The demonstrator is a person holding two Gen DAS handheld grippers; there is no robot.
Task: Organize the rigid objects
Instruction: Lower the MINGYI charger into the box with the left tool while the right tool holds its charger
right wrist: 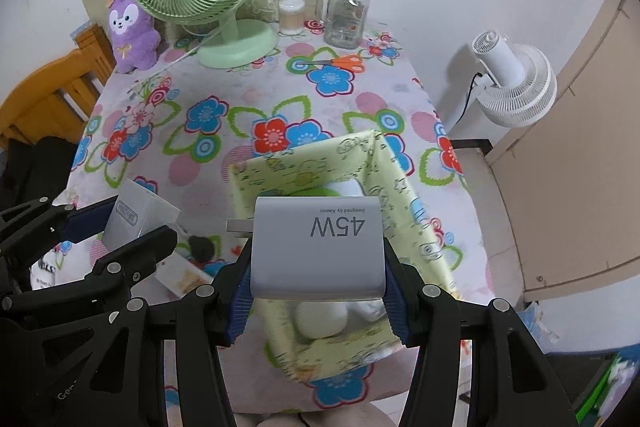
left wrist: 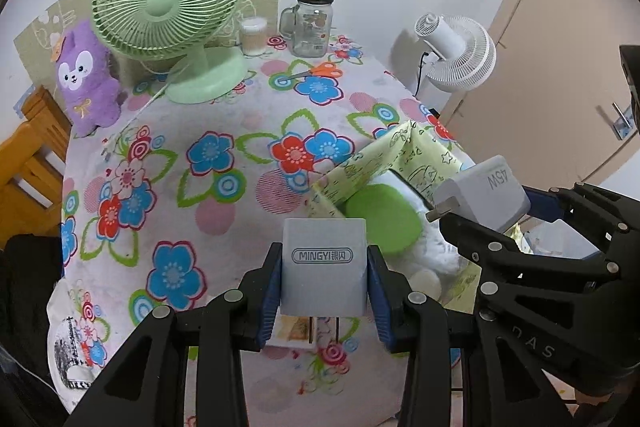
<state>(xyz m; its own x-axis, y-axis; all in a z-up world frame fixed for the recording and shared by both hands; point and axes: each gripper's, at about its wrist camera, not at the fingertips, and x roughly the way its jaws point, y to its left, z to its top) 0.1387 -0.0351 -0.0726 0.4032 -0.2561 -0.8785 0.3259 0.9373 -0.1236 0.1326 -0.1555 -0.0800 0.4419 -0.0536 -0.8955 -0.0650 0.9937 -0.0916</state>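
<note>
My left gripper (left wrist: 324, 267) is shut on a small grey MINGYI charger (left wrist: 324, 263), its prongs pointing down, held above the flowered tablecloth. My right gripper (right wrist: 318, 259) is shut on a larger grey 45W charger (right wrist: 318, 247), its prongs to the left, held over the open yellow-green fabric box (right wrist: 400, 195). Inside that box lie a green round lid (left wrist: 380, 223) and white items (right wrist: 320, 319). In the left wrist view the right gripper (left wrist: 480, 211) with the 45W charger (left wrist: 484, 193) sits at the right, over the box (left wrist: 416, 155). The left gripper (right wrist: 132, 223) shows at the left of the right wrist view.
A green desk fan (left wrist: 168, 7), a purple plush toy (left wrist: 86, 75), a cotton-swab jar (left wrist: 253, 35), a glass mug jar with green cup (left wrist: 314, 21) and orange scissors (left wrist: 316, 71) stand at the table's far side. A white fan (left wrist: 456, 53) is off the right edge, a wooden chair (left wrist: 28, 163) at left.
</note>
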